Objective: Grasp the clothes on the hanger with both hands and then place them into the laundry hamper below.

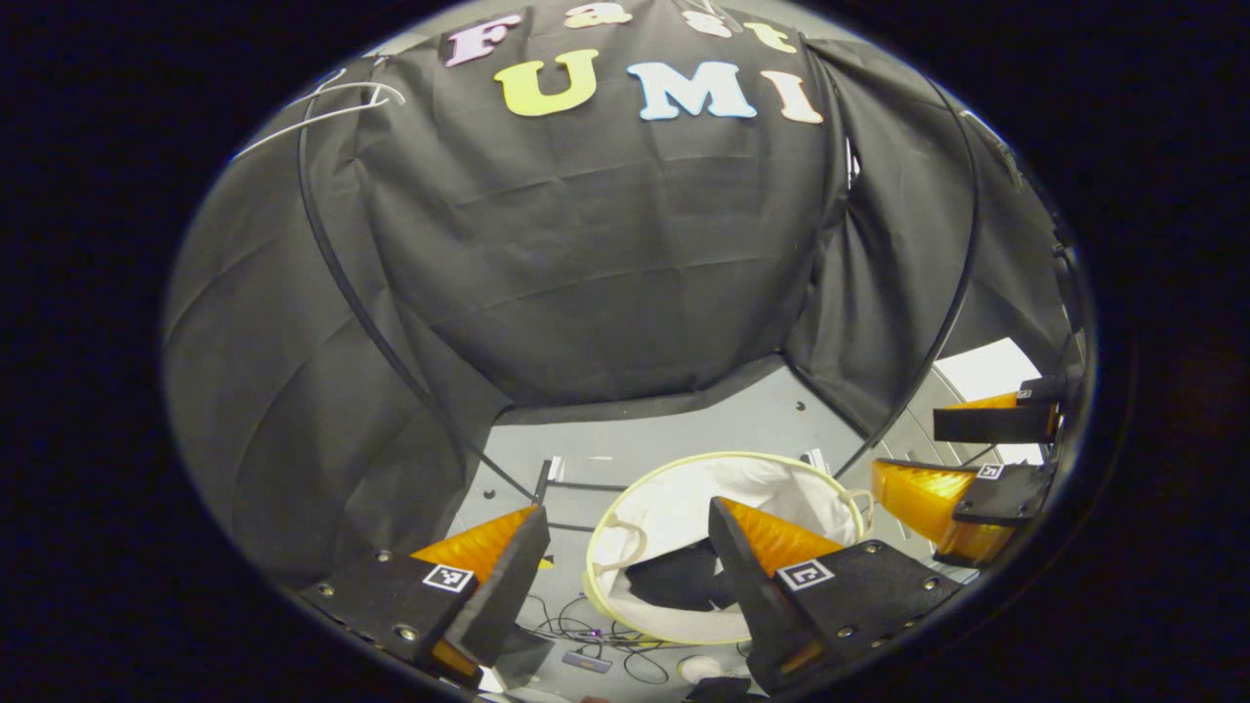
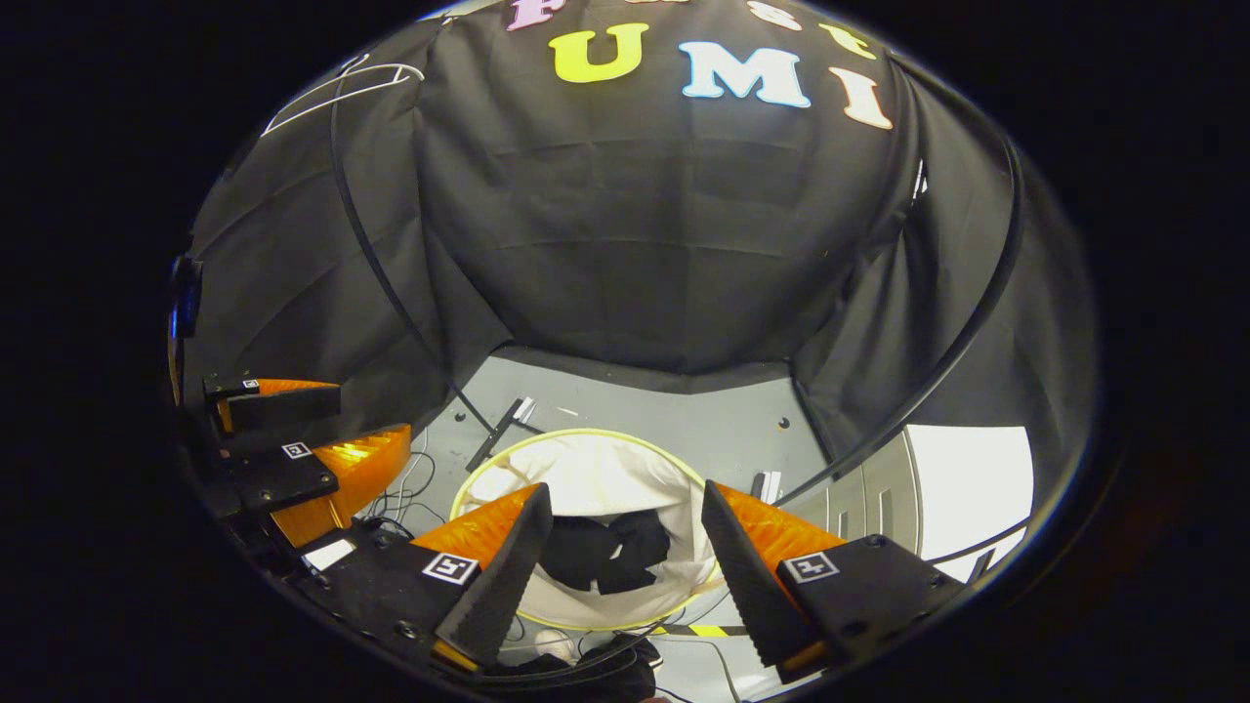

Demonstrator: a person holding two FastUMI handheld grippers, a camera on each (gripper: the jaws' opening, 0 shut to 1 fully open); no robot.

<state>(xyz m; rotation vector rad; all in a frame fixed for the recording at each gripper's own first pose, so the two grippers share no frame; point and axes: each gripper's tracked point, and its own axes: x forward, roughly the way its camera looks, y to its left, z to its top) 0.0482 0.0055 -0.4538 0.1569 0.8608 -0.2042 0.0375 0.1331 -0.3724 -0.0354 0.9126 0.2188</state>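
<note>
On the floor below: hamper (image 2: 586, 469) with the dark clothes (image 2: 605, 552) inside; left gripper (image 1: 625, 552) and right gripper (image 2: 625, 532) both spread, empty, above it; risk: low fingers snagging the rim, tipping it.

I count one laundry hamper (image 2: 596, 478) on the floor, and one dark bundle of clothes (image 2: 605, 552) lies inside it. I count one white hanger (image 1: 322, 103) up high on the wall, with nothing on it. I count two grippers, the left gripper (image 1: 625, 542) and the right gripper (image 2: 625, 522), each with two fingers spread wide and holding nothing.
</note>
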